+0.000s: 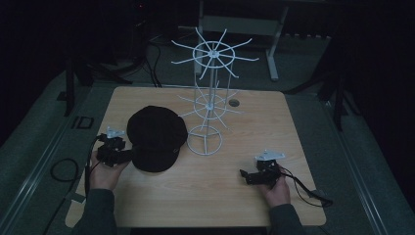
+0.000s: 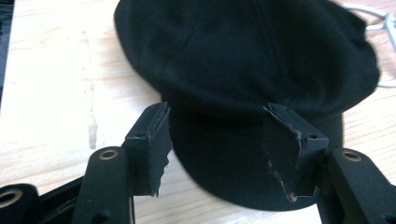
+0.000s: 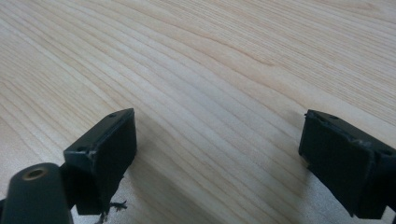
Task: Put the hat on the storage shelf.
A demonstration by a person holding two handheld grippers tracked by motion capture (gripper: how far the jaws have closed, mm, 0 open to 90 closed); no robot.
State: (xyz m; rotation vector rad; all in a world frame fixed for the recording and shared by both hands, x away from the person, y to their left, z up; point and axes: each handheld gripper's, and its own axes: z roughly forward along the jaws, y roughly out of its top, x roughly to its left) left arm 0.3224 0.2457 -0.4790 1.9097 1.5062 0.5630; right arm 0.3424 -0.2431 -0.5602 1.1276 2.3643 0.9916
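A black cap (image 1: 156, 134) lies flat on the wooden table (image 1: 244, 122), left of centre. My left gripper (image 1: 128, 155) sits at its near-left edge. In the left gripper view the gripper (image 2: 219, 149) is open, its jaws standing to either side of the cap's brim (image 2: 219, 163) without closing on it. The cap's crown (image 2: 247, 51) spreads out beyond the jaws. My right gripper (image 1: 247, 175) rests low over bare table at the near right; in the right gripper view it (image 3: 219, 163) is open wide with nothing but wood grain between the fingers.
A white wire rack (image 1: 211, 88) with two tiers of radiating hooks stands on a ring base (image 1: 204, 141) just right of the cap. A small round grommet (image 1: 235, 103) sits in the table's far side. Cables trail from both grippers.
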